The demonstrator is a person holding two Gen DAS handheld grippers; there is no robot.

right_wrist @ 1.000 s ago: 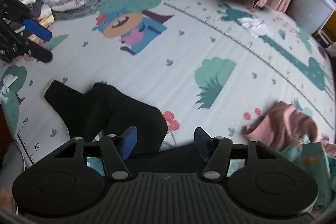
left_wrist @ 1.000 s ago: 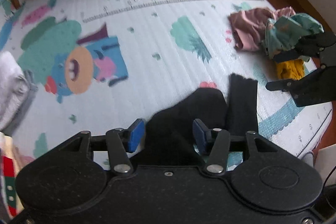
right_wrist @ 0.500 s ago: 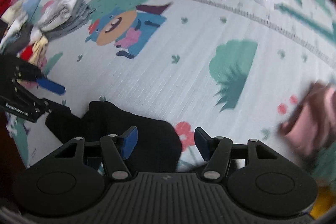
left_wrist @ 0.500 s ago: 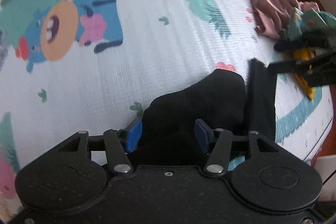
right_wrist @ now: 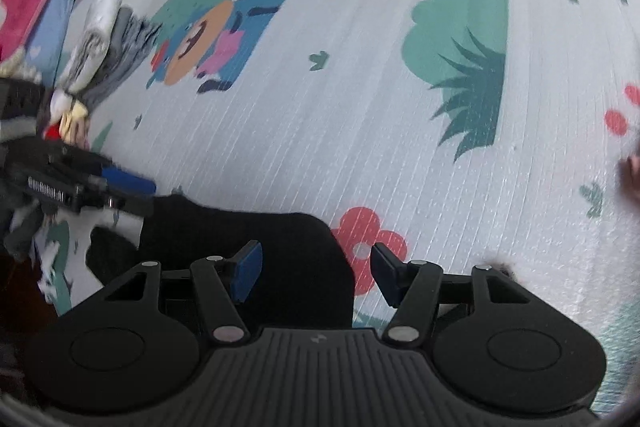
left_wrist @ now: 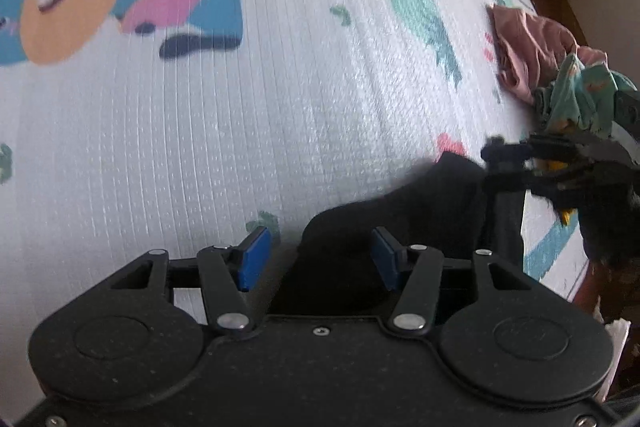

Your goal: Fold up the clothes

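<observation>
Down at the bottom of the left wrist view, the left gripper [left_wrist: 316,257] has its two blue pads wide apart and holds nothing; the edge of the black garment [left_wrist: 404,223] lies between the pads, a little closer to the right one, but I cannot see that either pad touches it. The garment is spread low on the play mat [left_wrist: 240,131], from the lower middle of the frame toward the right. At its right end, in the middle right of this view, the right gripper [left_wrist: 504,163] comes in from the side, dark and blurred, with its tips at the garment's far edge. In the right wrist view, the same gripper [right_wrist: 316,273] sits at the bottom with its pads also wide apart and empty; the black cloth [right_wrist: 248,239] passes under the left pad, and a red flower print on the mat shows between the pads. In the middle left of that frame the left gripper [right_wrist: 132,193] reaches to the cloth's corner. Farther away, in the left wrist view, a pink garment [left_wrist: 528,55] and a green patterned garment [left_wrist: 576,99] lie crumpled together at the upper right edge of the mat. In the right wrist view, a pile of folded clothes [right_wrist: 100,43] rests at the upper left, beside the cartoon animal print [right_wrist: 208,43].
</observation>
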